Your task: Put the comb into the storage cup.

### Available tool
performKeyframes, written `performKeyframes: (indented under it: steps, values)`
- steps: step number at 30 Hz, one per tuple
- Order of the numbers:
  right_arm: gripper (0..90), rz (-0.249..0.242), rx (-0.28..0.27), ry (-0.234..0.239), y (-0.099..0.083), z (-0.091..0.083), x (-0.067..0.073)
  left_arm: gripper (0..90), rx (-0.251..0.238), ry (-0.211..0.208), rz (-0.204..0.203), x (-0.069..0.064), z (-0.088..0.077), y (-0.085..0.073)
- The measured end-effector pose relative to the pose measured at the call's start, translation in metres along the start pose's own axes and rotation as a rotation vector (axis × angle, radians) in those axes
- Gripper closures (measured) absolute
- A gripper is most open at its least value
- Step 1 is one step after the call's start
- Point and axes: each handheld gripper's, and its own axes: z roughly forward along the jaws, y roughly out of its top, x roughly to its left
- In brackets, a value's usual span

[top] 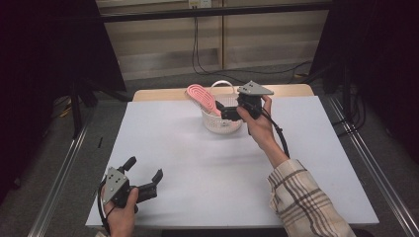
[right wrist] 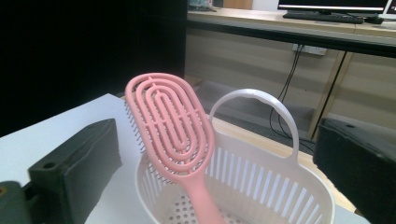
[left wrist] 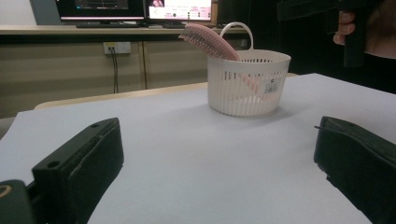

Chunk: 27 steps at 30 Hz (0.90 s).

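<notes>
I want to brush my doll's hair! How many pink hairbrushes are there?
1. The pink hairbrush stands tilted in the white basket, handle down, head leaning over the rim. The slatted wall could hide something small lying at the bottom.

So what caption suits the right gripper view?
Open right tongs face a pink plastic hairbrush leaning in a white slatted basket.
</notes>
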Motion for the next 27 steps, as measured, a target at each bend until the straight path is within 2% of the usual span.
performKeyframes:
  steps: [7, 10, 12, 19, 27]
  values:
    - [0.7, -0.004, -0.026, 0.001, 0.001, -0.014, 0.002, 1.6, -0.004, -0.001, 0.002, -0.001, 0.0, 0.0]
    - [0.9, 0.039, -0.048, -0.012, 0.0, -0.02, 0.0, 1.6, -0.005, -0.002, 0.001, -0.001, 0.0, 0.0]
    - [0.7, 0.049, -0.049, -0.009, -0.001, -0.023, 0.0, 1.6, -0.005, -0.001, 0.004, -0.001, 0.0, 0.0]
    - [1.0, 0.027, -0.091, -0.02, -0.005, -0.038, 0.001, 1.7, -0.004, -0.001, 0.006, -0.001, 0.001, 0.0]
    - [0.0, 0.004, -0.085, -0.04, -0.012, -0.051, 0.001, 1.6, -0.002, 0.0, 0.012, -0.001, 0.0, 0.001]
